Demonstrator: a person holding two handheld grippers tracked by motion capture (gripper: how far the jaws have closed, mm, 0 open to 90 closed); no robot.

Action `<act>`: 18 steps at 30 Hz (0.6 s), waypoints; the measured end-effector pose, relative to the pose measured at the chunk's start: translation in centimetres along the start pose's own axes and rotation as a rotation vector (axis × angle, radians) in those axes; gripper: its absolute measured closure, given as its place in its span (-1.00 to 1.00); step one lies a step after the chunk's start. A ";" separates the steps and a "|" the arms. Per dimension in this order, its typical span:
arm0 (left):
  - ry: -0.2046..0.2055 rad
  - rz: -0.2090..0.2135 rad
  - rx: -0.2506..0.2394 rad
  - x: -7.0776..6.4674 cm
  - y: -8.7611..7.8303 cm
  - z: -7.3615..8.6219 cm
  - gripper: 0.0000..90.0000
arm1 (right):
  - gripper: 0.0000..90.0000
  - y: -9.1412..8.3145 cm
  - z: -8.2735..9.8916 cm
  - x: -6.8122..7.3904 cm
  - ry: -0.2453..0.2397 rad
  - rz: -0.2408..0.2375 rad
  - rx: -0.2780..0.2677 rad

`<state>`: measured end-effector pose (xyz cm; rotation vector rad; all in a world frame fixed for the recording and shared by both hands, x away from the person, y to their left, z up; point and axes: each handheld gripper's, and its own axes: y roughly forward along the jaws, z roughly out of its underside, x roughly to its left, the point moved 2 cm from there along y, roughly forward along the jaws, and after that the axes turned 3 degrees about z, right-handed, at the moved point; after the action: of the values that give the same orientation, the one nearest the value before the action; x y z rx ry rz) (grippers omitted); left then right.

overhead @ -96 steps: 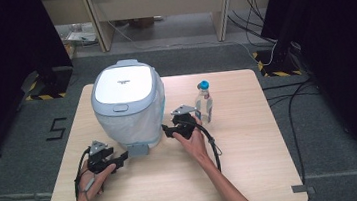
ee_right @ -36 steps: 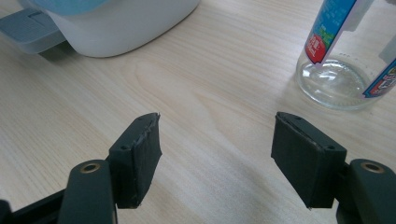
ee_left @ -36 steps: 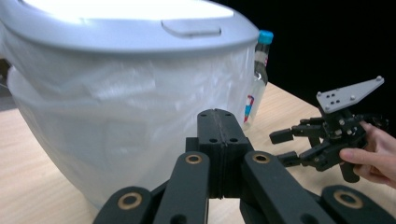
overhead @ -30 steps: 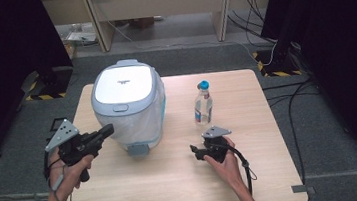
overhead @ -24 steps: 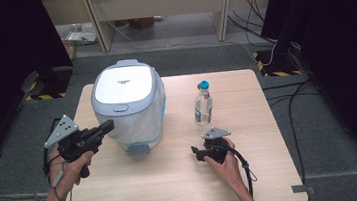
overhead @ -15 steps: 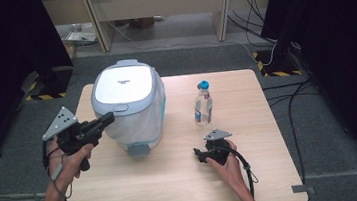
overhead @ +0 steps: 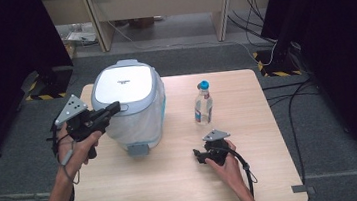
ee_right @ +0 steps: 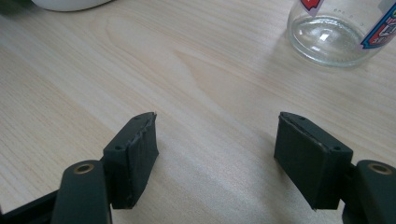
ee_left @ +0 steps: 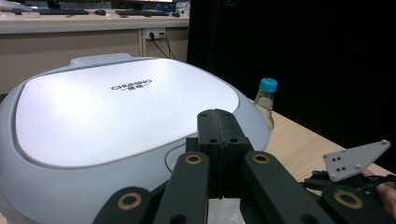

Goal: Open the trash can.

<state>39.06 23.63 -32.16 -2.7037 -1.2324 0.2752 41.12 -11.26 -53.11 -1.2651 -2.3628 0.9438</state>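
A pale wooden table between dark curtains is seen from the high view, the white rice cooker far left and the water bottle just right of it; a slip off the domed lid could be risked by the left gripper. In the left gripper view, its jaws are pressed together on nothing just above the lid, whose lettering is legible here. In the right gripper view, the right gripper is spread wide and empty, low over the table near the bottle's base, which could be knocked.

Cut off at the top edge of the right gripper view: bottle, base alone showing, label print too partial to read. Rice cooker cropped at left and bottom edges in the left gripper view, its front hidden behind closed jaws. Possibly a latch underneath, unclear.
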 end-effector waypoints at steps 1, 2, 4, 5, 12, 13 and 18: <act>0.002 -0.007 0.003 0.1 0.2 0.0 0.99 | -0.34 0.0 0.0 0.0 0.000 0.000 0.000; 0.001 -0.006 0.006 0.1 0.4 0.0 0.99 | -0.34 0.0 0.0 0.0 0.000 0.000 0.000; 0.007 -0.012 0.017 0.2 0.6 0.1 0.99 | -0.34 0.0 0.0 0.0 0.000 0.001 0.000; 0.009 -0.015 0.022 0.2 0.7 0.2 0.99 | -0.34 0.0 0.0 0.0 0.000 0.000 0.000; 0.018 -0.027 0.022 0.2 1.0 0.2 0.99 | -0.34 0.0 0.0 0.0 -0.001 0.000 0.000; 0.024 -0.030 0.023 0.2 1.0 0.2 0.99 | -0.34 0.0 0.0 0.0 -0.001 0.000 0.000; 0.042 -0.045 0.004 0.0 1.0 0.6 0.99 | -0.34 0.0 0.0 0.0 0.001 0.001 0.001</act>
<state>39.64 23.02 -32.95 -2.6605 -1.2774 0.2135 41.10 -11.25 -53.11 -1.2665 -2.3612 0.9446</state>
